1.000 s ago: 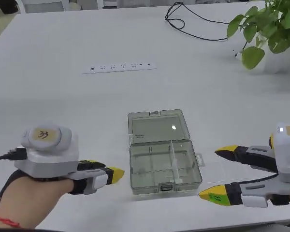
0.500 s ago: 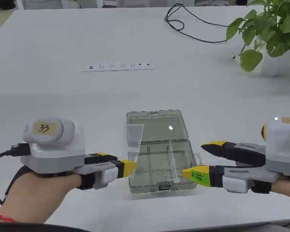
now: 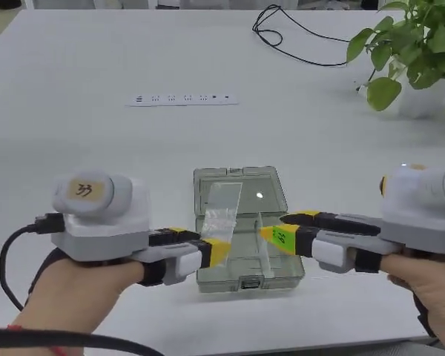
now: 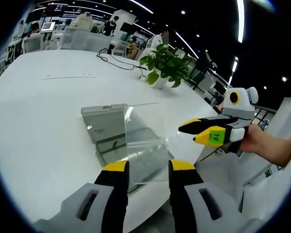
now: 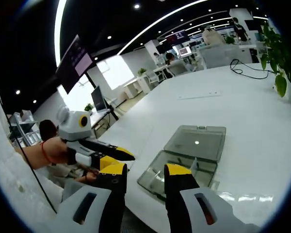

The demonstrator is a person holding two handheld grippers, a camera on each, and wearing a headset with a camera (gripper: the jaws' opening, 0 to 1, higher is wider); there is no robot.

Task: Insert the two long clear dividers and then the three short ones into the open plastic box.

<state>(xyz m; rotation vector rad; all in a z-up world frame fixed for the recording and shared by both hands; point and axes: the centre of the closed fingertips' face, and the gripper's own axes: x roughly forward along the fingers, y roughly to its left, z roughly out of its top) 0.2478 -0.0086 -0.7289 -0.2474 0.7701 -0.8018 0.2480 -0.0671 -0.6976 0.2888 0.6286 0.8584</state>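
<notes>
Head view: my left gripper (image 3: pixel 216 251) clamps a clear plastic divider (image 3: pixel 222 206) above the open grey-tinted plastic box (image 3: pixel 280 271). Right gripper (image 3: pixel 276 225) gapes, empty.

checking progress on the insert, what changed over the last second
The left gripper brought the clear divider in from the left to above the open box; the right gripper, jaws apart, closed in from the right. The box and the upright divider inside it stayed put.

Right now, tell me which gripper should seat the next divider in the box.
Left: the left gripper holds a clear divider over the open box; the right gripper is open and empty beside it.
</notes>
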